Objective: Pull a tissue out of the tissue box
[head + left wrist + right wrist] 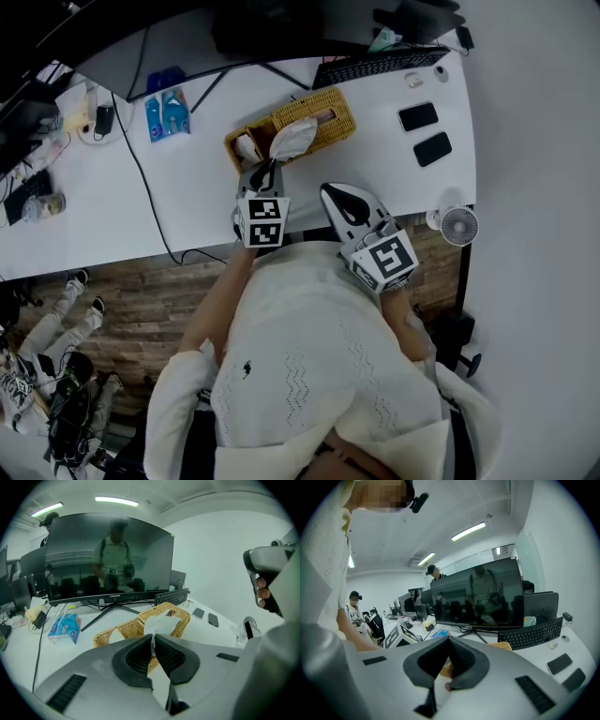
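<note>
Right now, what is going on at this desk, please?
A person stands at a white desk with a gripper in each hand. The left gripper is shut on a white tissue that sticks out of the wicker tissue box. The right gripper is shut, empty, and hangs nearer the person, apart from the box.

The only word I can read is "coocaa", small and white on the lower bezel of the wide black curved monitor; the print on the blue plastic tissue pack is too small for me to read
</note>
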